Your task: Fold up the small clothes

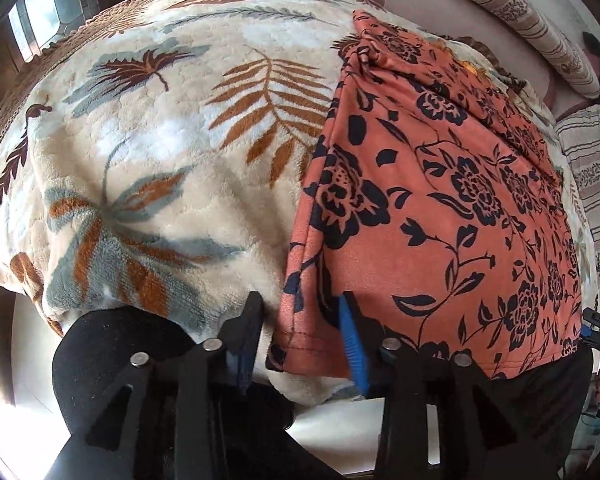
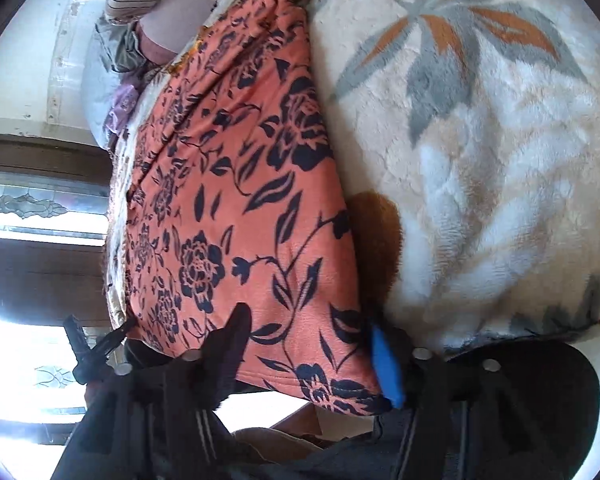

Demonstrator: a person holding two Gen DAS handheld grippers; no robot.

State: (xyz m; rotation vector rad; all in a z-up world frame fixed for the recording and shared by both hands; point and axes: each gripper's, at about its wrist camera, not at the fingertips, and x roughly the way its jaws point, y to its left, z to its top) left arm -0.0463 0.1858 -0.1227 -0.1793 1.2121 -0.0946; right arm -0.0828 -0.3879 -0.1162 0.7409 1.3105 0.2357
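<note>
garment (image 1: 440, 216) | orange fleece, black floral print; stitched hem | spread flat lengthwise, rumpled at far end | on leaf-print blanket (image 1: 172, 152); near hem at bed edge, corners slightly overhanging

The left claw (image 1: 300, 332) points steeply downward, its black fingers (image 1: 248, 332) with blue pads parted around a near corner of the orange floral garment (image 1: 440, 216), the pads not visibly pressing the cloth. The right claw (image 2: 312, 344) also tilts downward, its fingers (image 2: 236, 328) spread wider and straddling the garment's other near corner, one lying over the fabric and the blue-padded one beside its edge.
</note>
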